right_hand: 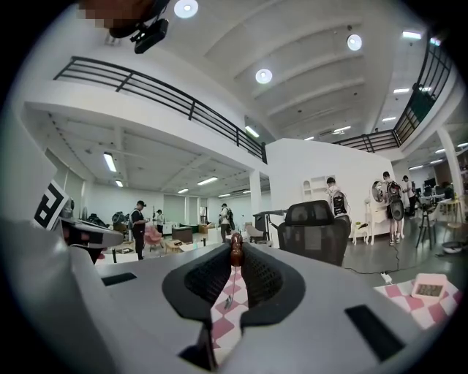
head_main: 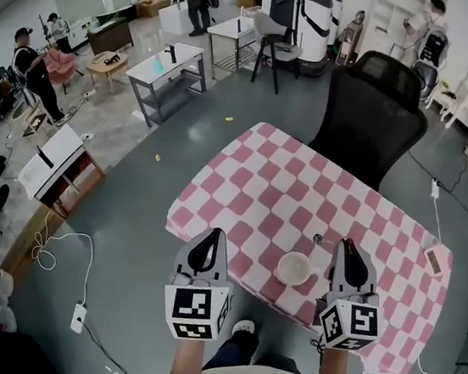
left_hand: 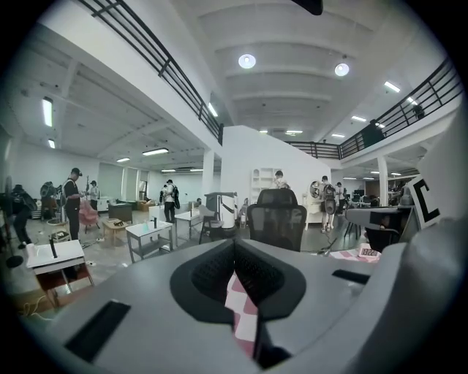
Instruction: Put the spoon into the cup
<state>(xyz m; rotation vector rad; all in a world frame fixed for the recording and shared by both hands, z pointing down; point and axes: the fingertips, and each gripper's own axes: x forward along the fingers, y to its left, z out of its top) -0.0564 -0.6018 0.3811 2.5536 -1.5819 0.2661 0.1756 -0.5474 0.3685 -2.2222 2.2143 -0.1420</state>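
Observation:
A white cup (head_main: 295,269) stands near the front edge of the pink-checked table (head_main: 261,177), between my two grippers. My right gripper (head_main: 347,242) is just right of the cup, shut on the spoon (head_main: 319,238), whose metal end pokes out to the left beyond the cup. In the right gripper view the spoon's brown handle end sits pinched at the jaw tips of the right gripper (right_hand: 235,245), and the thin shaft of the spoon (right_hand: 229,292) hangs down over the cloth. My left gripper (head_main: 213,232) hovers at the table's front left edge, left of the cup, jaws together with nothing in them. In the left gripper view the left gripper (left_hand: 235,245) shows only cloth below its tips.
A black office chair (head_main: 372,114) stands behind the table. A small flat device (head_main: 434,261) lies at the table's right edge. Cables and a power strip (head_main: 78,317) lie on the floor at left. People and furniture fill the far room.

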